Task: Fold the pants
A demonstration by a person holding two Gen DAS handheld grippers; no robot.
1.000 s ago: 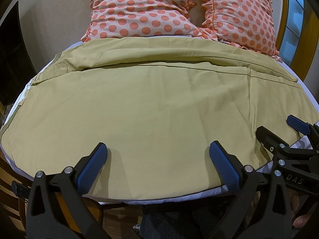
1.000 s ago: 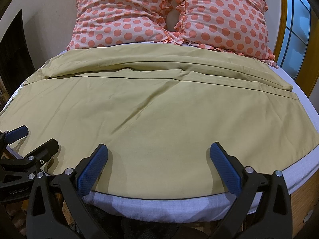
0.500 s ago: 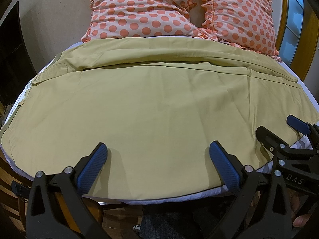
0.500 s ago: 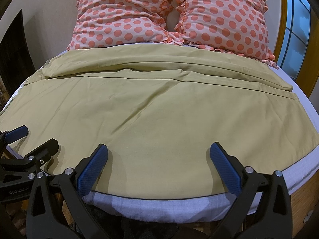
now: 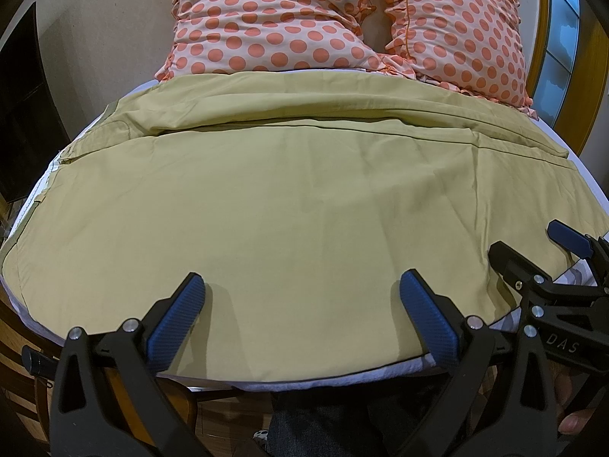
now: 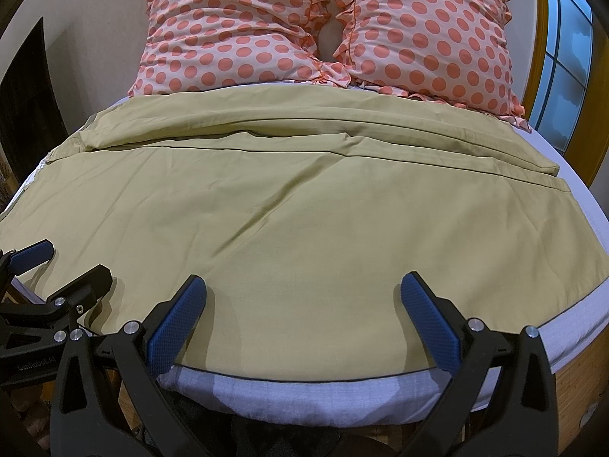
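Note:
Khaki-yellow pants (image 5: 289, 198) lie spread flat across the bed, legs running left to right, with a folded ridge along the far side; they also show in the right wrist view (image 6: 304, 209). My left gripper (image 5: 300, 304) is open and empty, hovering over the near edge of the pants. My right gripper (image 6: 302, 304) is open and empty over the same near edge, further right. The right gripper shows at the right of the left wrist view (image 5: 533, 251), and the left gripper at the left of the right wrist view (image 6: 57, 262).
Two pink pillows with orange dots (image 5: 289, 23) (image 6: 430, 34) lean at the head of the bed. The white mattress edge (image 6: 304, 392) shows under the pants' near hem. A window with a wooden frame (image 6: 567, 61) is at the right. A dark opening (image 5: 23, 114) is at the left.

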